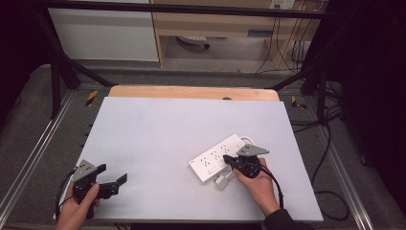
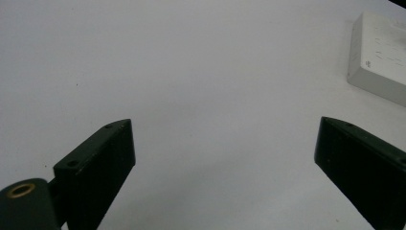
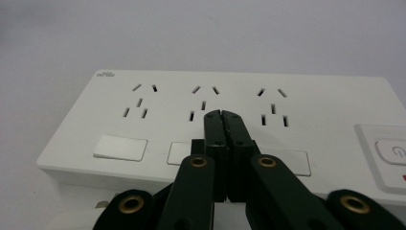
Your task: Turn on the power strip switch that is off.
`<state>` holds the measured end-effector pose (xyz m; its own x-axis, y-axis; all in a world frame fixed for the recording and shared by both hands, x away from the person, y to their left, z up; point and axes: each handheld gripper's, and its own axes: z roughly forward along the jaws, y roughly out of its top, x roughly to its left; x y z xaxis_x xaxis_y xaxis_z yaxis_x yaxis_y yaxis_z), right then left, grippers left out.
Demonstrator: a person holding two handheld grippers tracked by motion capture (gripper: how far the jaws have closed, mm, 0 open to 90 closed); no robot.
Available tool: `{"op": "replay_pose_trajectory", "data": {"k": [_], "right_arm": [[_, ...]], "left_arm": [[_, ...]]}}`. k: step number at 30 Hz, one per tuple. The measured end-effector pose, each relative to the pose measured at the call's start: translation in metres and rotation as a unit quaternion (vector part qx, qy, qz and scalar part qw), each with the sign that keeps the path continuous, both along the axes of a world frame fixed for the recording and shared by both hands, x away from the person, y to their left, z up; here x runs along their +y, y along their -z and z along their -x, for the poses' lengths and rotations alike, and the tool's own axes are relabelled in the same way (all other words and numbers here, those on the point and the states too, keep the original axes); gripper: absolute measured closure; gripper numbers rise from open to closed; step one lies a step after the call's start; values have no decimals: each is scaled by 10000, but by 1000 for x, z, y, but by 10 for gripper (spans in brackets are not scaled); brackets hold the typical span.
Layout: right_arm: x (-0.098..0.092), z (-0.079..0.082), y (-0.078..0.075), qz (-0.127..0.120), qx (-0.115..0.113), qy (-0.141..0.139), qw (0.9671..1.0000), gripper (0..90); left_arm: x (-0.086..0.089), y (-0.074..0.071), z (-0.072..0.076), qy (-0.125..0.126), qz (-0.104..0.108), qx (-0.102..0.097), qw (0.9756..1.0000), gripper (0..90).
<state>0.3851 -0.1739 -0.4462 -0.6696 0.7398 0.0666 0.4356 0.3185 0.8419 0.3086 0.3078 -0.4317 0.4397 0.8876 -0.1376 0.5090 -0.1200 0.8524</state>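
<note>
Now my right gripper (image 3: 222,115) has its jaws pressed tight together, holding nothing, tips over the middle of the white power strip (image 3: 297,103). Its sockets sit just past my tips, a button off to the right. My left gripper (image 2: 222,143) is wide open and empty over the table (image 2: 191,57); the strip lies far right.

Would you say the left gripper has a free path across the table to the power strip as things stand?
Probably yes: the left gripper is open, and bare table lies between it and the power strip. The shut right gripper already sits over the strip's near side.
</note>
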Motion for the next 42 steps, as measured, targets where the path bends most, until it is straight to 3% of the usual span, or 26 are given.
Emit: {"op": "replay_pose_trajectory", "data": {"k": [42], "right_arm": [[0, 1, 3, 12, -20, 68, 10000, 900]], "left_arm": [[-1, 1, -1, 16, -22, 26, 10000, 66]]}}
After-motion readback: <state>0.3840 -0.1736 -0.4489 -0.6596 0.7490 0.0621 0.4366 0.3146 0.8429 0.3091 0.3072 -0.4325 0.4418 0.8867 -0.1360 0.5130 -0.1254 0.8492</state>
